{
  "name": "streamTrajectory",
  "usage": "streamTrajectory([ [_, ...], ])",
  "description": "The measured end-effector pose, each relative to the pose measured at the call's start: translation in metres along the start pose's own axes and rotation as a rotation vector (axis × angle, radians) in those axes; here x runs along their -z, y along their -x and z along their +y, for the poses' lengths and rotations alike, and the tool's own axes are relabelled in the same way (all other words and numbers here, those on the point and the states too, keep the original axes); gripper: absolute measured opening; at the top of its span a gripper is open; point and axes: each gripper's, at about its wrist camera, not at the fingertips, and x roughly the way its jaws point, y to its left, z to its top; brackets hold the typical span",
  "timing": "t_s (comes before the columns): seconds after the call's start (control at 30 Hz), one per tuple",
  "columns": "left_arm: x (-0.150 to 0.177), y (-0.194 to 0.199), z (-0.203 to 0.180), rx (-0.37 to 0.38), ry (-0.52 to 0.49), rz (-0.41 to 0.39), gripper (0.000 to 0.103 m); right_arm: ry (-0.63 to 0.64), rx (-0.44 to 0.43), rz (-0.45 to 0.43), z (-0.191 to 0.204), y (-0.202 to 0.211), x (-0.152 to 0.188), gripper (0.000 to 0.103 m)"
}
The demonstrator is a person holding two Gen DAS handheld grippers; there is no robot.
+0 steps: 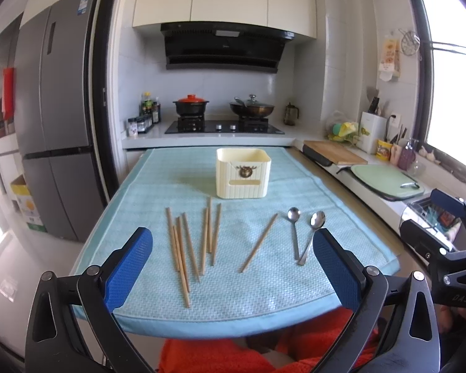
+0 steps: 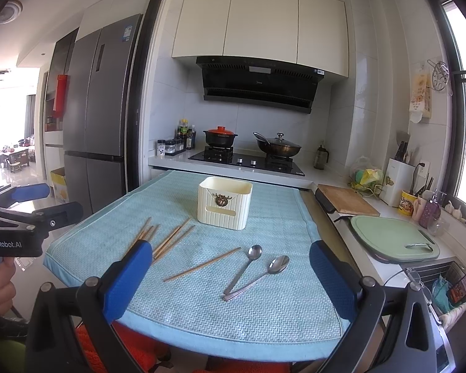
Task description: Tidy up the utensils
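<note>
A cream ribbed utensil holder (image 1: 243,172) (image 2: 224,202) stands empty at the far middle of a light blue mat (image 1: 233,292) (image 2: 276,304). Several wooden chopsticks (image 1: 189,245) (image 2: 167,239) lie loose at the left. A single chopstick (image 1: 259,243) (image 2: 202,264) lies apart nearer the middle. Two metal spoons (image 1: 304,233) (image 2: 254,272) lie at the right, handles touching. My left gripper (image 1: 233,267) is open and empty above the mat's near edge. My right gripper (image 2: 230,283) is open and empty, near the spoons' handles.
A stove with a red-lidded pot (image 1: 190,104) and a wok (image 1: 251,108) stands behind. A wooden board (image 1: 332,152) and a green cutting board (image 1: 385,181) lie on the counter at the right. A fridge (image 1: 52,118) stands left. An orange seat (image 1: 220,357) is below the table's edge.
</note>
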Motion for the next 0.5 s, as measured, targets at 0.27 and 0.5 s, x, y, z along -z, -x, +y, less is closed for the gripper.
streamTrajectory([
  [0.27,-0.0010,0.0002,-0.0016,0.002,-0.001,0.001,0.103,-0.001,-0.003,0.000,0.0016,-0.0018,-0.0013,0.103],
  [0.5,-0.0010,0.0004,-0.0032,0.001,0.000,0.002,0.103,0.000,-0.003,-0.001,0.0012,-0.0013,0.0000,0.103],
])
